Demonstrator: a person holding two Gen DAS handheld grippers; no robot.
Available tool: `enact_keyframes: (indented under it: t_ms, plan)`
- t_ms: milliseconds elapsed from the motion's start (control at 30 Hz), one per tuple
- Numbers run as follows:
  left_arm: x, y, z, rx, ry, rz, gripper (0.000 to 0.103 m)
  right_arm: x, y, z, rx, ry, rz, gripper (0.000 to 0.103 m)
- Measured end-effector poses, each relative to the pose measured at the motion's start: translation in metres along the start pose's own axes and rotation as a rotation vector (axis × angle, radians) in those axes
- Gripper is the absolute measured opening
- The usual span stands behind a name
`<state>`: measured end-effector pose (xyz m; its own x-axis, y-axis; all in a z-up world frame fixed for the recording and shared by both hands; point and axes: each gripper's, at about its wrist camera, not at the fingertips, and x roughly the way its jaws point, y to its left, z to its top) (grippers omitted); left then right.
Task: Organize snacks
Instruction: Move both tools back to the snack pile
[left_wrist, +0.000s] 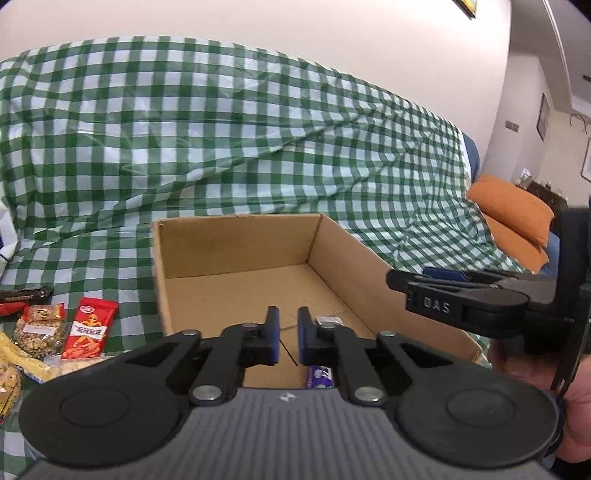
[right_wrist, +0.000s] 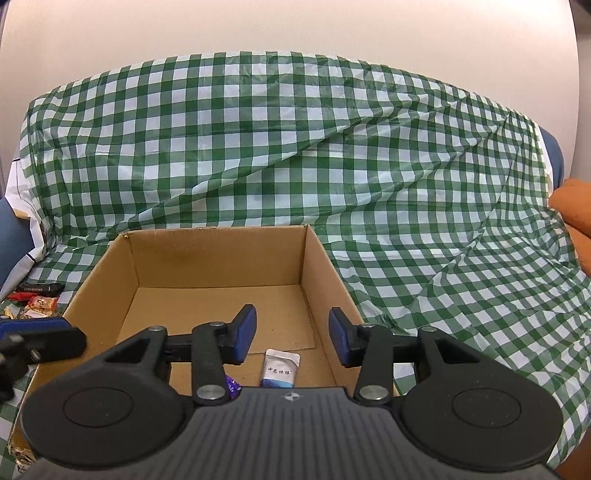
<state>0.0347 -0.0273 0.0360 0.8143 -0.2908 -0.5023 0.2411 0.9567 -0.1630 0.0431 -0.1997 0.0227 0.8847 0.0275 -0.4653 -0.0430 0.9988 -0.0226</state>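
1. A green-checked cloth (right_wrist: 332, 147) drapes the furniture under and behind everything.
2. The cardboard box (right_wrist: 218, 254) sits open on the cloth.
3. The right tongs (right_wrist: 291, 336) hover over the box's near right part, jaws partly open with nothing between them.
4. The left tongs (left_wrist: 287, 336) hover over the box's near edge, jaws almost shut and empty.
5. Loose snacks lie left of the box: a red packet (left_wrist: 90, 328) and a nut bar (left_wrist: 40, 328).
6. Inside the box, near its front wall, a white sachet (right_wrist: 280, 369) lies just below the right tongs.
7. A purple wrapper (left_wrist: 320, 376) lies left of the sachet, below the left tongs.
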Motion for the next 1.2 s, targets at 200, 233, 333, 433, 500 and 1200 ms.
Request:
enact_keyframes:
  t_ms: [200,233,333,433,500,1200]
  plan:
    - [-0.020,0.028,0.017,-0.020,-0.020,0.050,0.007,-0.001,0.003,0.001,0.012,-0.014,0.004,0.039]
    - [-0.025,0.038,0.026,-0.025,-0.023,0.063,0.007,-0.002,0.004,0.001,0.019,-0.019,0.008,0.039]
    - [-0.039,0.081,0.056,-0.057,-0.022,0.092,0.010,-0.003,0.008,0.003,0.030,-0.021,0.026,0.039]
    - [-0.043,0.135,0.071,-0.094,0.000,0.204,0.020,-0.006,0.017,0.003,0.025,-0.029,0.047,0.039]
    - [-0.041,0.175,0.068,-0.169,0.043,0.248,0.032,-0.006,0.024,0.003,0.003,-0.033,0.050,0.039]
    - [0.017,0.345,-0.028,-0.928,0.422,0.445,0.083,-0.010,0.106,0.017,0.013,0.008,0.444,0.040]
